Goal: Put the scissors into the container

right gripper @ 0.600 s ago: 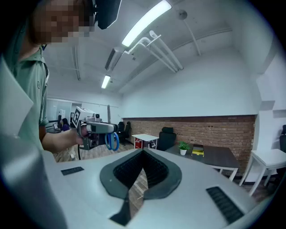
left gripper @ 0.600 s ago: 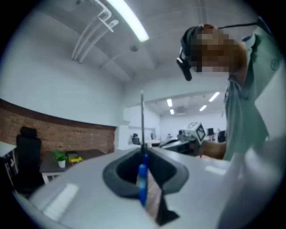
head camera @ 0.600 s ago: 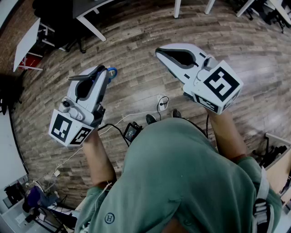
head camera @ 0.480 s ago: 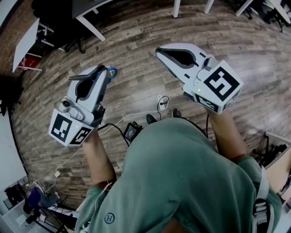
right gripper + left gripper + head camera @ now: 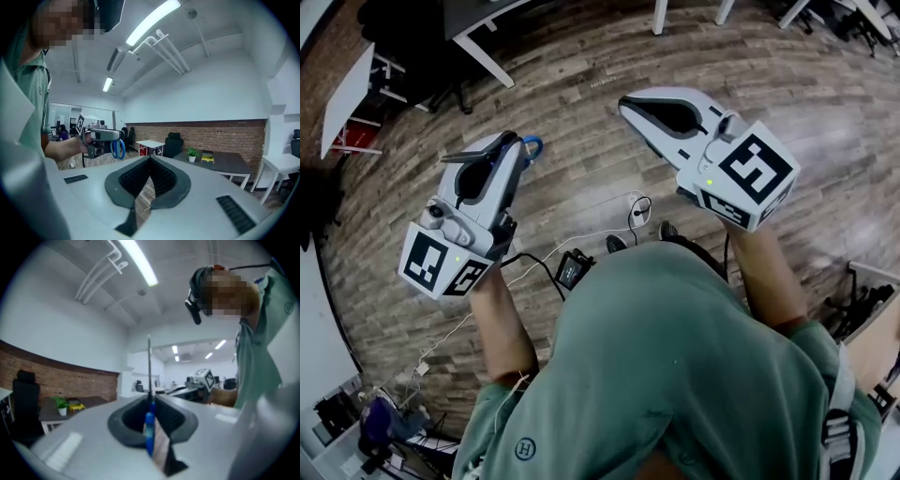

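The scissors [image 5: 532, 147] have blue handles, and they stick out of the tip of my left gripper [image 5: 517, 150], which is shut on them. In the left gripper view the thin blade [image 5: 149, 366] points straight up from the closed jaws, with the blue handle [image 5: 149, 432] below. My right gripper [image 5: 625, 105] is held up on the right, shut with nothing in it. The right gripper view shows its pads [image 5: 159, 173] meeting, and beyond them the left gripper [image 5: 101, 136] with the blue scissor loops [image 5: 117, 149]. No container is in view.
Both grippers hang above a wooden plank floor [image 5: 572, 103]. Cables and a black adapter [image 5: 572, 270] lie by the person's feet. White desk legs [image 5: 483, 52] stand at the back. A dark table with a plant [image 5: 220, 161] and a white table [image 5: 150, 143] stand along the brick wall.
The head view has shifted very slightly. Both grippers keep the same pose, and the scissors stay in the left one.
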The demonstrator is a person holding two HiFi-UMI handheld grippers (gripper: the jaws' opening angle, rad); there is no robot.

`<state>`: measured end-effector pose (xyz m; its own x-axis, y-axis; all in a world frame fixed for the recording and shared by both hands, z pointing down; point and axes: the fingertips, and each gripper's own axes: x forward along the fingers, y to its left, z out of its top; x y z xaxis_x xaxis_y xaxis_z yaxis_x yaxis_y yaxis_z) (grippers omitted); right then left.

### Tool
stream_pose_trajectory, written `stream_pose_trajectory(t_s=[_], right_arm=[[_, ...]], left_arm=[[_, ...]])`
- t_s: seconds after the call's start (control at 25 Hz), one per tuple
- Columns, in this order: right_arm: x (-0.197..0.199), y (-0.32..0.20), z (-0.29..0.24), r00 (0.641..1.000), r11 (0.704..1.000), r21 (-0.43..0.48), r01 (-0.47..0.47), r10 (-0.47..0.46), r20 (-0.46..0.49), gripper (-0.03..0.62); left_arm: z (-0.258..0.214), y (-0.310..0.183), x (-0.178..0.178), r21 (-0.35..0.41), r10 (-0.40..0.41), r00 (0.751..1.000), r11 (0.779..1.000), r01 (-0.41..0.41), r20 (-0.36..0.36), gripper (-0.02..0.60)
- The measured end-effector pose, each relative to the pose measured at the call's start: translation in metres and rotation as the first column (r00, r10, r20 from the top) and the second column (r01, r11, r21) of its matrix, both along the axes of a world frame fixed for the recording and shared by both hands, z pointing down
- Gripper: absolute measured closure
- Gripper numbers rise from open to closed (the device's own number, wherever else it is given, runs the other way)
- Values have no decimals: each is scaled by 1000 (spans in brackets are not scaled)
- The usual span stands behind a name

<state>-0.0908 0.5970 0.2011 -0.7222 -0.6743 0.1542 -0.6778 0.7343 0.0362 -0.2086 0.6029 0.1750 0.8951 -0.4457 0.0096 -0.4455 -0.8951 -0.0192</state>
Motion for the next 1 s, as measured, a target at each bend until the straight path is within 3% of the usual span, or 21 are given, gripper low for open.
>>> stream_pose_trajectory(t_s=[0.48,1.0], right_arm=[[16,-23,-3,999,1000,10,8,-8,46,586],[101,-103,-9,988,991,13,134,-135,74,586]], left_arm=[[3,-22,24,1,28,1000,1000,-28,-1,545],[-10,-90,108,20,-105,994,994,105,31,545]])
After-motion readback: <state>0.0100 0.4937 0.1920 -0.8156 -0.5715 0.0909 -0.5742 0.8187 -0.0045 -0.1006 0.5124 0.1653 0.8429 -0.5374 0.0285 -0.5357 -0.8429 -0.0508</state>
